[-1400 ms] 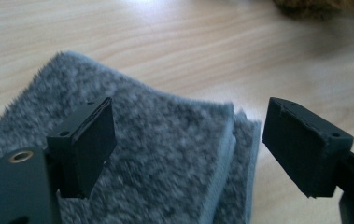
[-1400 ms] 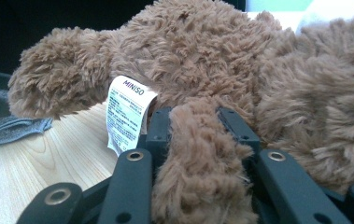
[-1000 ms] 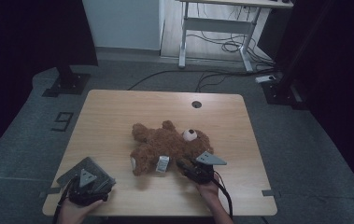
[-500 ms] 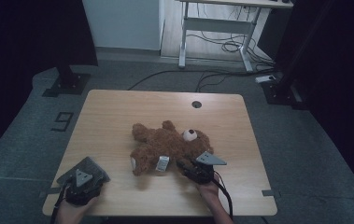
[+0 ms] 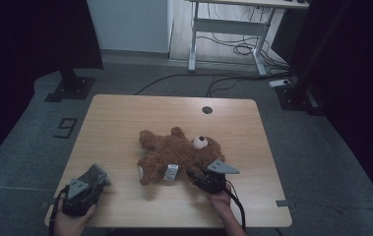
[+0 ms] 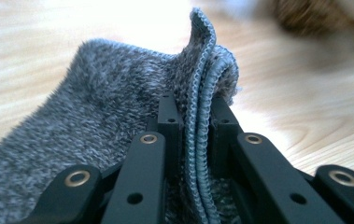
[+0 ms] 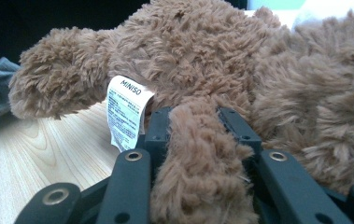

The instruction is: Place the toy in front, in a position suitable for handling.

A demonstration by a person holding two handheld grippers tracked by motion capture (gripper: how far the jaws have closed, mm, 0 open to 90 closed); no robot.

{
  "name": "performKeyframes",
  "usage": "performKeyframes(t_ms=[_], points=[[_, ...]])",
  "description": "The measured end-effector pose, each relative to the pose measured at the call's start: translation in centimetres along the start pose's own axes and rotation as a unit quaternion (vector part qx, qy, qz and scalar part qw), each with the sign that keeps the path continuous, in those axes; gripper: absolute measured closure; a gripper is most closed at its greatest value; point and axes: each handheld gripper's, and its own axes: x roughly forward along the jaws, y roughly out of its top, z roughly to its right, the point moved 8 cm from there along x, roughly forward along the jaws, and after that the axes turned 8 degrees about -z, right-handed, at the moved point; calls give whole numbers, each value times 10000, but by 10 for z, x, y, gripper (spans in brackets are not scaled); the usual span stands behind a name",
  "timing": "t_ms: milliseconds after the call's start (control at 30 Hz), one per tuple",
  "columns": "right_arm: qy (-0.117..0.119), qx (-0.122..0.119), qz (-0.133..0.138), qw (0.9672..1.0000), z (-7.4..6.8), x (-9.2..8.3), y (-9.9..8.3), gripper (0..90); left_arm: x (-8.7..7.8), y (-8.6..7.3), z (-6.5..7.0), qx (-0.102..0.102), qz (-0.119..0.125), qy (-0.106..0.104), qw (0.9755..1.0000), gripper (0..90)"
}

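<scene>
A lab or recording studio w/ office furniture is indicated. A pale wood desk [image 5: 125, 118] w/ a cable grommet hole [image 5: 207, 109] is set on grey carpet [image 5: 317, 157], fenced by dark curtains [image 5: 21, 39] on weighted stand bases [image 5: 71, 87]. A "9" [image 5: 66, 128] is taped on the floor. Loose cables [image 5: 228, 46] are seen under a white-framed desk [image 5: 228, 24] at the back.

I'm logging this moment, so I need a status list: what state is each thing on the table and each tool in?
Teddy bear: lying flat on the table, one limb gripped.
Sewn-in label: hanging loose.
Grey knit cloth: hemmed edge doubled, pinched upright.
Left tool: jaws have just been closing, now clamped on the cloth.
Right tool: shut on the bear's limb.
</scene>
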Motion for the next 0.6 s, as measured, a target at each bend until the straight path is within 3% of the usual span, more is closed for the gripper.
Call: performKeyframes(t_ms=[167,600], points=[[5,-6,6,10000,0,1,0,673,-12,10,7,23,369,-231,9991,787],[9,10,-2,10000,-1,0,0,681,-35,30,26,28,803,-535,9953,786]])
